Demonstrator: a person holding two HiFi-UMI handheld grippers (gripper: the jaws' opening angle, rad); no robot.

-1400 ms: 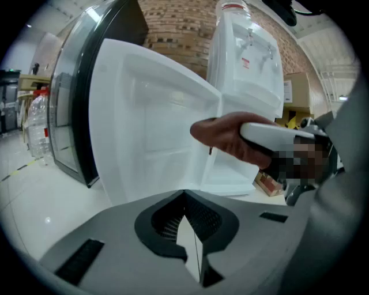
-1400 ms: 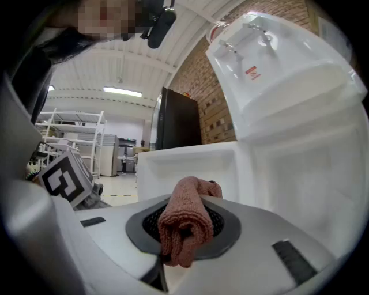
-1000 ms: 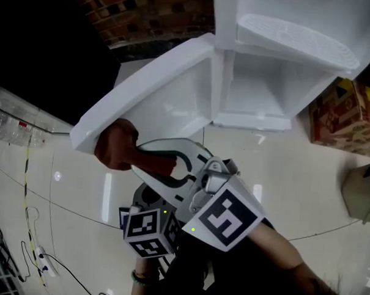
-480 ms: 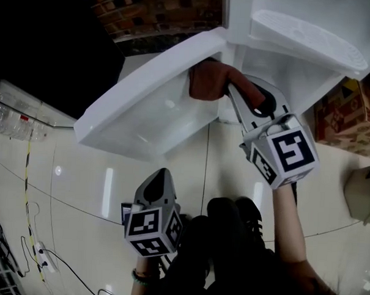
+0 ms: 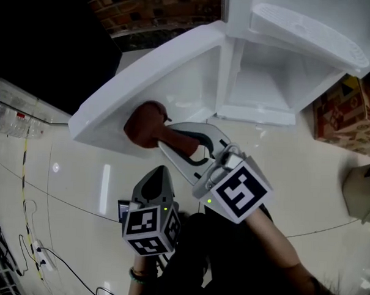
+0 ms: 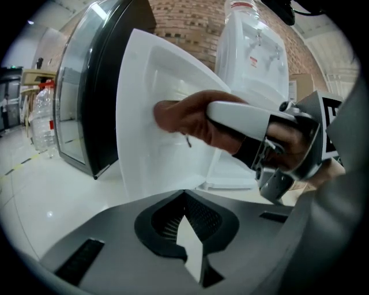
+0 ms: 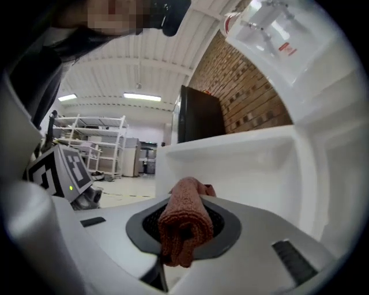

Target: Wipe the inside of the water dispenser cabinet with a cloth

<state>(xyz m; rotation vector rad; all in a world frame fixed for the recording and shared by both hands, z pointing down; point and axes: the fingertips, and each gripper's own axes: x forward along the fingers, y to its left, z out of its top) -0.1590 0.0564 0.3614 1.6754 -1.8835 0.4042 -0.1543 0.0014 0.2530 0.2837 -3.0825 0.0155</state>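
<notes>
The white water dispenser cabinet (image 5: 267,86) stands open, its door (image 5: 169,82) swung out to the left. My right gripper (image 5: 161,135) is shut on a rolled brown cloth (image 5: 144,124), which presses against the door's inner face near its lower free edge. In the right gripper view the cloth (image 7: 183,222) fills the jaws in front of the door (image 7: 248,167). The left gripper view shows the cloth (image 6: 184,118) on the door panel (image 6: 150,155), held by the right gripper (image 6: 242,124). My left gripper (image 5: 157,184) hangs low over the floor, shut and empty.
A cardboard box (image 5: 345,117) sits on the floor right of the cabinet, with a grey object (image 5: 363,194) nearer. Clear water bottles (image 5: 5,121) and cables (image 5: 22,228) lie at the left. A dark glass-fronted cabinet (image 6: 86,86) stands left of the door. A brick wall (image 5: 154,11) is behind.
The right gripper swept the cloth from the door's outer end up to the hinge side, then back down-left across the inner face. The left gripper stayed put.
</notes>
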